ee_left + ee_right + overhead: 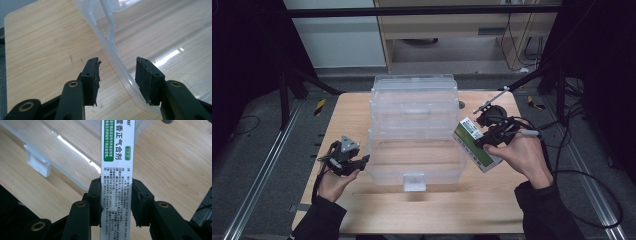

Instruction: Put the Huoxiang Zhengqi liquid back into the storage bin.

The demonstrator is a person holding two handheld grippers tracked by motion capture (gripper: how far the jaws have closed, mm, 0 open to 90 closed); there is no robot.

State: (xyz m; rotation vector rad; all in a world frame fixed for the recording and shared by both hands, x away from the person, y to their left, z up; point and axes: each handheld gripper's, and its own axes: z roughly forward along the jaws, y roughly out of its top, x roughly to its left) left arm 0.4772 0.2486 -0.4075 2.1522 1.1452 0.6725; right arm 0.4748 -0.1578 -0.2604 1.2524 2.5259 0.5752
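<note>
A clear plastic storage box [417, 160] stands in the middle of the wooden table [362, 205] with its lid [414, 97] raised at the back. My left gripper [357, 162] is at the box's left wall, open. In the left gripper view the box's rim [117, 67] runs between its jaws [117, 78], and neither pad presses on it. At the box's right side, my right gripper [489, 140] is shut on a white and green carton [474, 142]. In the right gripper view the carton [117, 157] rises between the jaws [116, 202], over the clear box [62, 150].
The box has a front latch [414, 181], also seen in the right gripper view as a latch [37, 163]. A black stand with a thin rod [492, 106] sits at the table's back right. Cables [582, 175] trail off the right edge. Bare wood lies in front of the box.
</note>
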